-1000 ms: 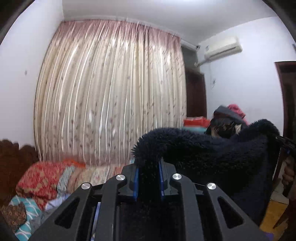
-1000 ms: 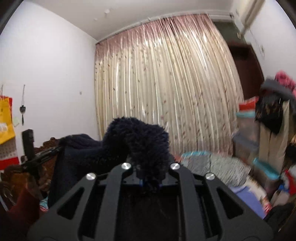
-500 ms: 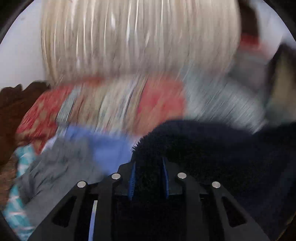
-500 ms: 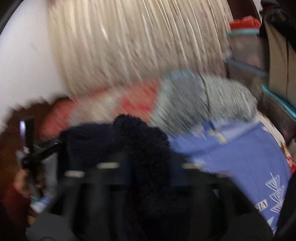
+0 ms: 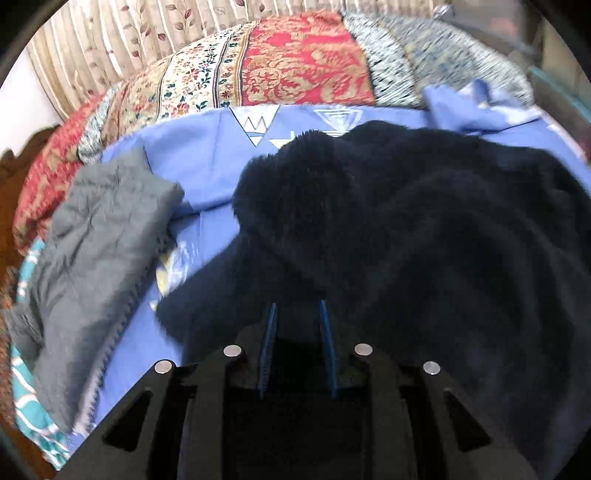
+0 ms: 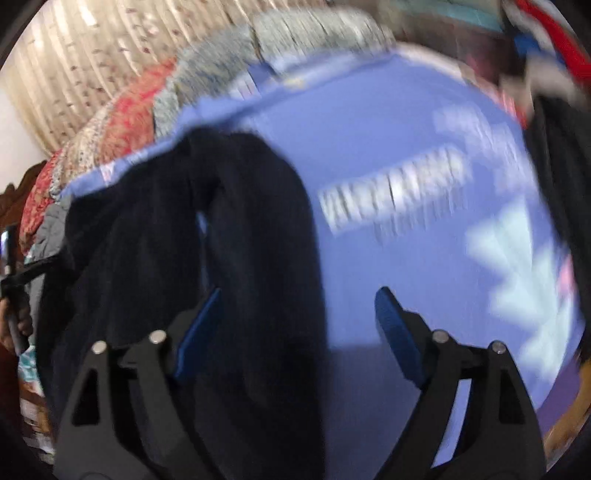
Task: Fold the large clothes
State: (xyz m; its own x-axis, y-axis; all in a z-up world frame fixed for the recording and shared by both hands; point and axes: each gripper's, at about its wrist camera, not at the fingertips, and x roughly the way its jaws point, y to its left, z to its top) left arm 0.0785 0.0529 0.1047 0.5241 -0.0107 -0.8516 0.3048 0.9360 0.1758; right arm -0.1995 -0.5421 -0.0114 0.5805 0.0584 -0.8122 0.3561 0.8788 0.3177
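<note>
In the left wrist view, your left hand-held gripper [image 5: 297, 317] points forward and downward over the bed. Its two blue-padded fingers [image 5: 268, 332] stand close together and are clamped on a fold of the dark navy fluffy fleece garment [image 5: 424, 221]. The garment lies in a loose heap on the blue printed bed sheet [image 5: 207, 155], spreading to the right side of the view. To the left of it, well apart from the gripper, a crumpled grey quilted cloth [image 5: 96, 251] lies on the same sheet. Behind them is a red and cream patterned floral quilt [image 5: 258, 70], and further back the beige pleated curtain [image 5: 110, 29].

In the right wrist view, which is blurred, your right hand-held gripper [image 6: 295, 317] is tilted down toward the bed sheet [image 6: 406, 147]. Its blue pads [image 6: 399, 332] are wide apart. The navy garment [image 6: 236, 240] hangs between the fingers on the left side, beside the left pad, but nothing presses it.
</note>
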